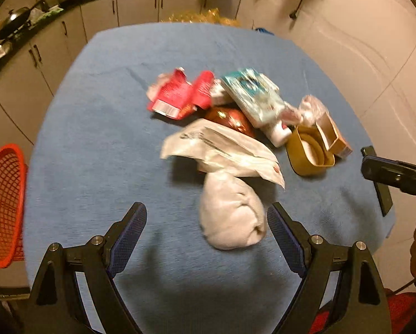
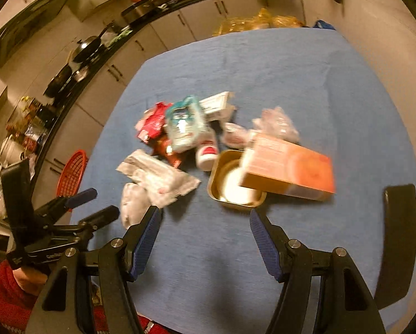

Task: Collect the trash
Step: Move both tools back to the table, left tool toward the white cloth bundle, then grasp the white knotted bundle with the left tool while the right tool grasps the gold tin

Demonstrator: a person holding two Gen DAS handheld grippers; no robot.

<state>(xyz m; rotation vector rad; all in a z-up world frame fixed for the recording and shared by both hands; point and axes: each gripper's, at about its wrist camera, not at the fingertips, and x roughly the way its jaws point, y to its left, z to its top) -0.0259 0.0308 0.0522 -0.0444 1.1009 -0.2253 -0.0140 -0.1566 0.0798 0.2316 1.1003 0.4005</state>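
We list a trash pile at mid-frame on the blue-covered table [image 1: 96,139]: crumpled red wrapper [image 1: 177,94]; teal-and-white packet [image 1: 252,94], tilted atop the heap; white bottle with red label [image 2: 206,154], lying on its side; gold foil tray [image 1: 309,150], open side up; orange carton [image 2: 288,167] leaning over the tray; flat white pouch [image 1: 221,147]; white bundle [image 1: 231,211], nearest the camera. We note a red mesh basket [image 1: 2,203] at left, off the table.

Trash pile [image 1: 235,128] mid-table [image 1: 96,139]; basket [image 1: 2,206] left, seemingly beside.
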